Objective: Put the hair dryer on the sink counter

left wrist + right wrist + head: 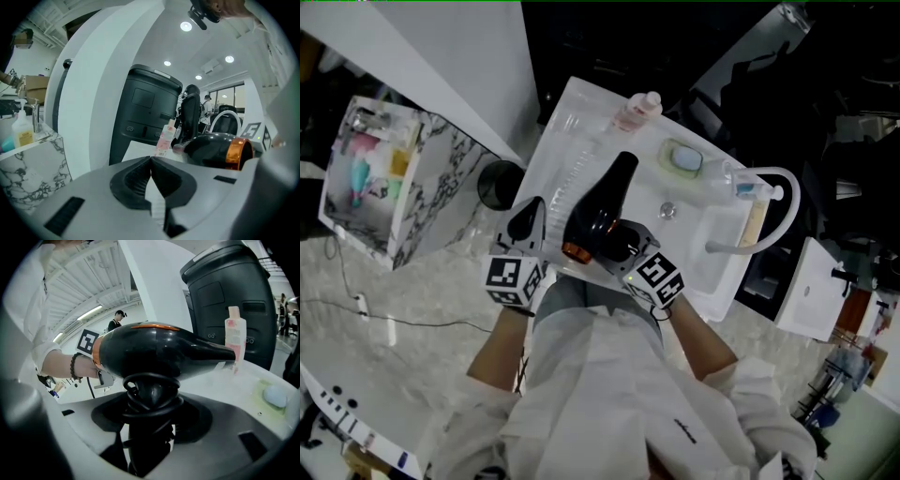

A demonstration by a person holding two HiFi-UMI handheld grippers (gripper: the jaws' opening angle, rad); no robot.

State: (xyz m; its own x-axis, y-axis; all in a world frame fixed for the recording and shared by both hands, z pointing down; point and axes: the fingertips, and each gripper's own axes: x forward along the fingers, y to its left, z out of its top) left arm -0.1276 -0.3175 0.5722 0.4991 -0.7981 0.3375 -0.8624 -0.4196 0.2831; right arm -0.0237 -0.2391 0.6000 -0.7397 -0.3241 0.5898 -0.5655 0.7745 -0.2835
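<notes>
- Head view: the right gripper (616, 244) carries the black hair dryer (609, 202) over the flat left part of the white sink counter (572, 131). Its nozzle points toward the pink bottle (637, 111) at the back. Whether the dryer touches the surface cannot be told from here. The left gripper (523, 223) hangs just beside it, carrying nothing. Only this view shows the whole layout: the faucet (769, 192) and the soap dish (682, 159) lie to the right, well apart from the landing spot.
- Left gripper view: the jaws are pressed together on nothing. The dryer's rear, with its orange ring (234, 152), shows close at the right. This view does not show how the dryer is held.
- Right gripper view: only here is the hold plain. The jaws pinch the handle (151, 397), which has the cord (152, 406) wound round it, and the body sits crosswise above.
- Handling, as a judgement: the glossy shell looks rigid and slippery, and the body is likely top-heavy over the handle. The cord-wrapped handle gives the best purchase. It should be laid on its side so it does not roll.
</notes>
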